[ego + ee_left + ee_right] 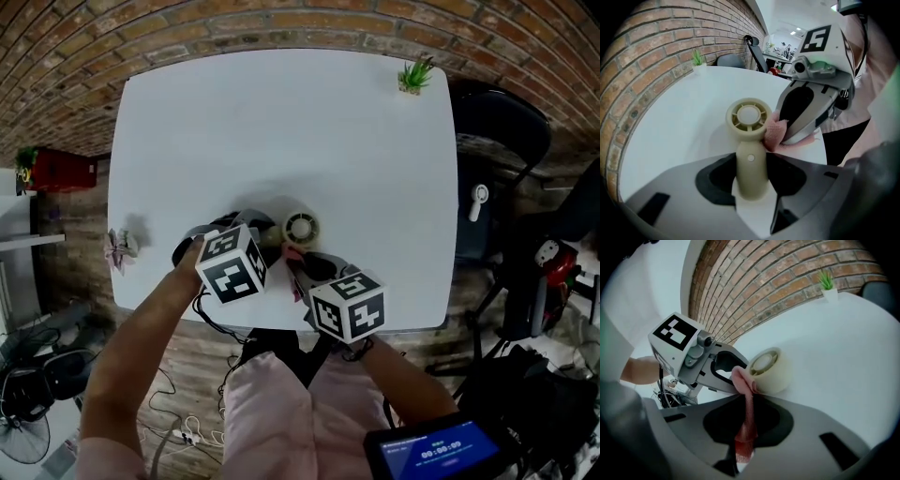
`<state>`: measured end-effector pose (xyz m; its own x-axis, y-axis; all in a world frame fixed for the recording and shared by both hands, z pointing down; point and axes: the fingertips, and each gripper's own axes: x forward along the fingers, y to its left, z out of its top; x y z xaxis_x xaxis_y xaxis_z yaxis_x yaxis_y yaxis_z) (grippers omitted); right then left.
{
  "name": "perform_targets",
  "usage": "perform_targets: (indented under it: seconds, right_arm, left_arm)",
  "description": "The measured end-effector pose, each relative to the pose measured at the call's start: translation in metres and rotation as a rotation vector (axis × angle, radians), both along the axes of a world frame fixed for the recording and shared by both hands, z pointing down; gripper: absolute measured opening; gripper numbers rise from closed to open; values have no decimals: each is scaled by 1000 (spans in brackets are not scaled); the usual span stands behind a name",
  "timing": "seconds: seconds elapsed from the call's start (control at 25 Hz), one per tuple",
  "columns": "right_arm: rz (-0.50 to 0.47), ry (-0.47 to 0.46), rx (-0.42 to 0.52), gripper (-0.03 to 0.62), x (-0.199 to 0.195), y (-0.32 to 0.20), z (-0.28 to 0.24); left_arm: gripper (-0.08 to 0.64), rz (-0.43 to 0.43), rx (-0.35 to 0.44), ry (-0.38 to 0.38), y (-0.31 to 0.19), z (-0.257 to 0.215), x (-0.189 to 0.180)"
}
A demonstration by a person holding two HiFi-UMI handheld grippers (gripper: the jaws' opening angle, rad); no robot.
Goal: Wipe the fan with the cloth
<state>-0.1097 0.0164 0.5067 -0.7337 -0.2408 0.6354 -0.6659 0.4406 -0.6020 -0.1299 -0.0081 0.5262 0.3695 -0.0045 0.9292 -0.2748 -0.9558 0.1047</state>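
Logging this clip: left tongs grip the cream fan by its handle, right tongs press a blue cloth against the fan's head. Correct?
No: the cloth is pink, not blue, as the right gripper view shows. Otherwise right: the left tongs grip the cream fan by its handle, and the right tongs press the cloth against its head.

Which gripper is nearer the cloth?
Right. The right gripper is shut on the cloth. The left gripper clamps the fan handle, with the cloth just beyond its jaws.
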Motion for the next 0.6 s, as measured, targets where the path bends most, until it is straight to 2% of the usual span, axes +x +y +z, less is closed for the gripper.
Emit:
perform_targets:
  seconds: [0.36,0.6]
  right_arm:
    - [116,-25,-67,34,10,-1,2]
    - [152,-21,-76,34,24,-2,4]
  left_arm:
    - [198,15,5,-3,0,-1,-2]
    - [198,18,18,1,0,3,0]
